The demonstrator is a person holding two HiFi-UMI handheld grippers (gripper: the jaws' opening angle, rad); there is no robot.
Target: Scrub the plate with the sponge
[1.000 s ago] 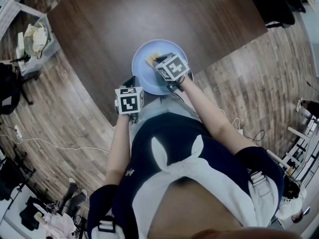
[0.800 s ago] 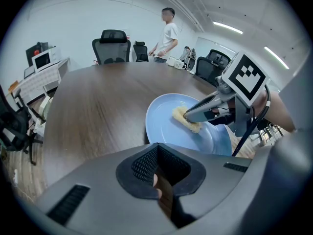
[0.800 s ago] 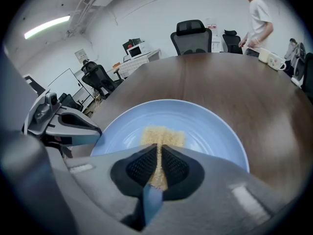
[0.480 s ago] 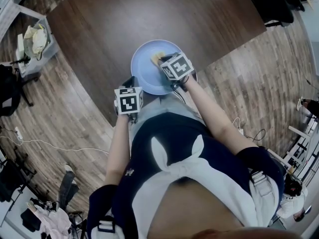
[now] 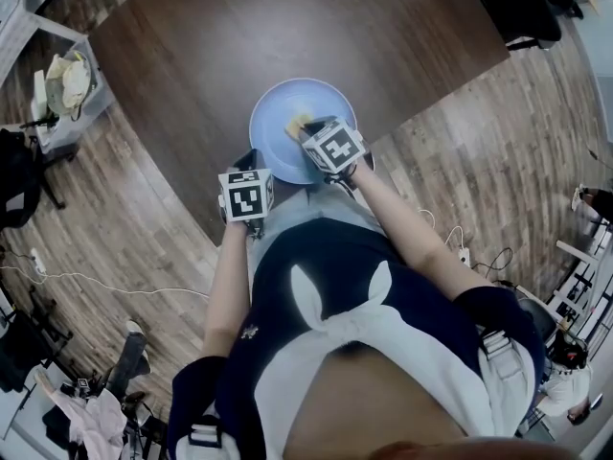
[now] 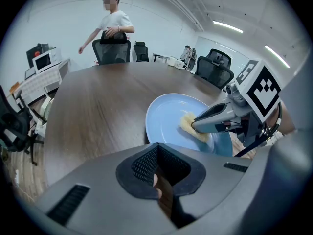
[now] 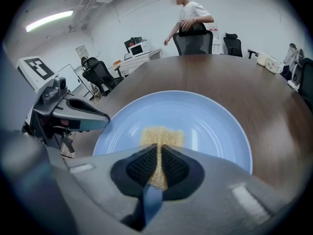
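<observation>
A pale blue plate (image 5: pixel 287 103) lies near the front edge of the dark wooden table (image 5: pixel 287 27). My right gripper (image 5: pixel 308 127) is shut on a yellow sponge (image 5: pixel 295 123) and presses it flat on the plate's inner surface. In the right gripper view the sponge (image 7: pixel 161 137) sticks out past the shut right gripper (image 7: pixel 159 155) onto the plate (image 7: pixel 210 121). My left gripper (image 5: pixel 251 159) is shut, with its tip at the plate's near-left rim, as the left gripper (image 7: pixel 100 121) also shows in the right gripper view. The left gripper view shows the plate (image 6: pixel 166 116), the sponge (image 6: pixel 188 125) and the left gripper (image 6: pixel 157 155).
A person in a white shirt (image 6: pixel 113 26) stands behind an office chair (image 6: pixel 111 50) at the table's far side. More chairs (image 6: pixel 215 65) ring the table. A side table (image 5: pixel 67 84) with items stands at the left. The table's edge runs just under my grippers.
The right gripper slid the sponge a little right across the plate, then back toward me and left. The left gripper stayed at the plate's rim.
</observation>
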